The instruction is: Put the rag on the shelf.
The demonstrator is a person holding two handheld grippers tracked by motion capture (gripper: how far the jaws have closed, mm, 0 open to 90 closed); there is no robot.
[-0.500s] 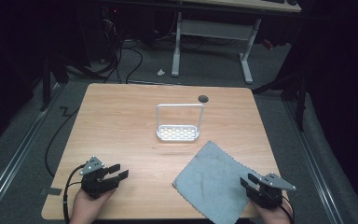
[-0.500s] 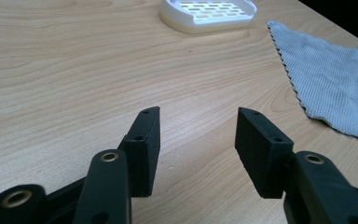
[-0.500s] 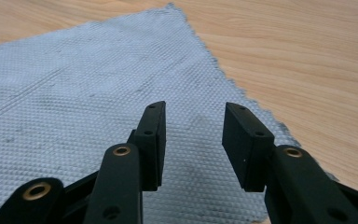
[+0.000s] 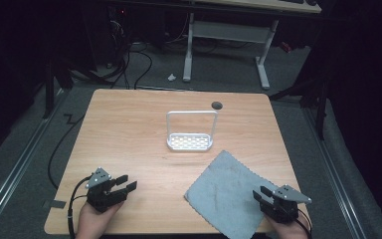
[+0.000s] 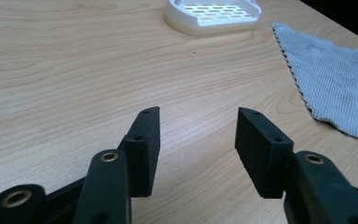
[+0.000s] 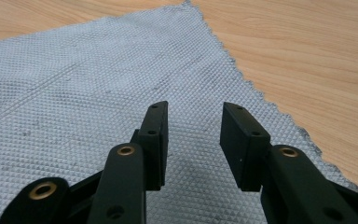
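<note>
A grey-blue cloth (image 4: 226, 191) lies flat on the wooden table (image 4: 129, 129), at the front right. My right gripper (image 4: 259, 194) hovers open over the cloth's right part; in the right gripper view its jaws stand apart above the textured cloth (image 6: 74, 70) with nothing between them. At the front left my left gripper (image 4: 127, 182) is open over bare wood, pointing toward the table's middle. A white perforated tray with a tall wire handle (image 4: 189, 142) stands in the middle of the table, and the left gripper view has that tray (image 5: 213, 14) far ahead and the cloth (image 5: 335, 79) to the right.
A small dark grommet hole (image 4: 217, 105) sits near the table's far edge. Beyond the table are a desk frame (image 4: 226, 35) and floor cables (image 4: 129, 59). Bare wood stretches between the grippers and the tray.
</note>
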